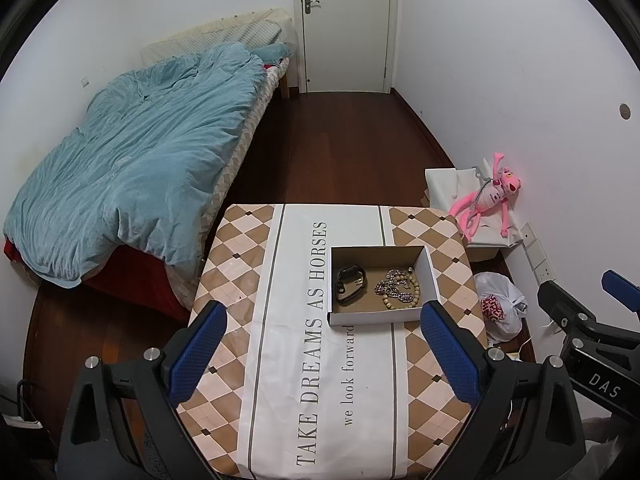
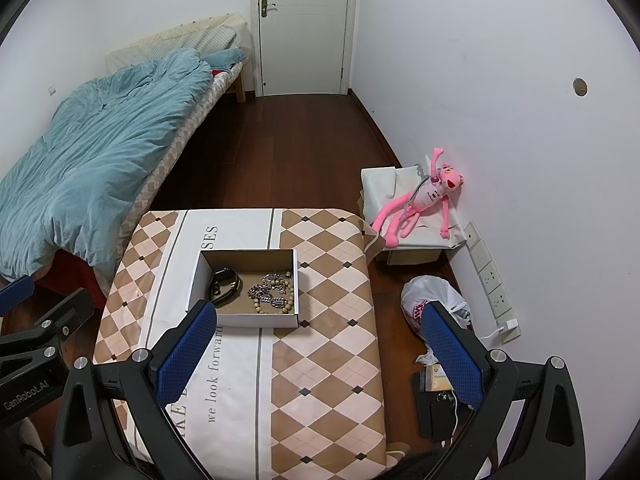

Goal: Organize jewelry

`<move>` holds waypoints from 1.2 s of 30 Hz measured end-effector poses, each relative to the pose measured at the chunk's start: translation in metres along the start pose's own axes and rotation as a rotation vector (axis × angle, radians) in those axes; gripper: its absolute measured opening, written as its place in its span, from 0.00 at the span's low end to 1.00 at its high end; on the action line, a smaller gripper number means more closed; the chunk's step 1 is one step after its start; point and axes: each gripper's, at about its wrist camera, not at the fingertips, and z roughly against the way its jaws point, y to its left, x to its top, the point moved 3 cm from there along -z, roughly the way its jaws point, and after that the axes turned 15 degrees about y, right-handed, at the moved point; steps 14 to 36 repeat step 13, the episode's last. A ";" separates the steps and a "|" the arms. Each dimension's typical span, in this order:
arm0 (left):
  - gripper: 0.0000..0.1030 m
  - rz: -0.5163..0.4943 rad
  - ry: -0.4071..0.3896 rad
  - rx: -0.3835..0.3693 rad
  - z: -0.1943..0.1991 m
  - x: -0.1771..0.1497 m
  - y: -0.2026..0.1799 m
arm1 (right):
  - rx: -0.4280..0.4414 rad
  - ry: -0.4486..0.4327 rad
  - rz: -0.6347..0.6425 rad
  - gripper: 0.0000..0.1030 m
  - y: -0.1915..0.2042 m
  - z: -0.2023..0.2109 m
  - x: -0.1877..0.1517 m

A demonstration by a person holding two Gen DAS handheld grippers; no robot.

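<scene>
Far off to the left claw's [image 1: 322,354] left lies the bed [image 1: 132,168] under a rumpled blue quilt. The left claw itself hangs above the near part of the table [image 1: 432,240], its jaws spread wide with nothing between them. Just ahead of its right finger [image 1: 448,352] sits the box [image 1: 368,318], open-topped, on the white strip of the cloth. Inside the box, a black watch [image 1: 350,283] lies on the left side and a tangle of silver chain [image 1: 394,288] and wooden beads [image 1: 404,300] on the right, touching one another.

The right claw [image 2: 320,352] is held over the table's right half, jaws likewise wide and holding nothing. The box [image 2: 256,320] lies ahead of its left finger [image 2: 186,352], with the watch [image 2: 224,280] and chain [image 2: 266,294] in it. Beyond its right finger [image 2: 450,354], down on the floor, is a white plastic bag [image 2: 432,296]. Further ahead and right, a pink plush [image 2: 420,200] sprawls on a low stand against the wall.
</scene>
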 end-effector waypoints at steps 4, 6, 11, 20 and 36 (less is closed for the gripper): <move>0.96 0.001 0.001 -0.001 0.000 0.000 0.000 | -0.002 0.002 0.002 1.00 0.001 -0.001 0.001; 0.96 0.002 0.003 -0.001 -0.001 0.000 0.000 | -0.003 0.004 0.004 1.00 0.004 -0.003 0.000; 0.96 0.005 0.001 -0.004 -0.004 -0.001 0.002 | -0.002 0.012 0.007 1.00 0.006 -0.008 0.000; 0.96 0.004 0.005 -0.008 -0.006 -0.001 0.002 | -0.001 0.015 0.007 1.00 0.005 -0.010 0.001; 0.96 0.004 0.005 -0.008 -0.006 -0.001 0.002 | -0.001 0.015 0.007 1.00 0.005 -0.010 0.001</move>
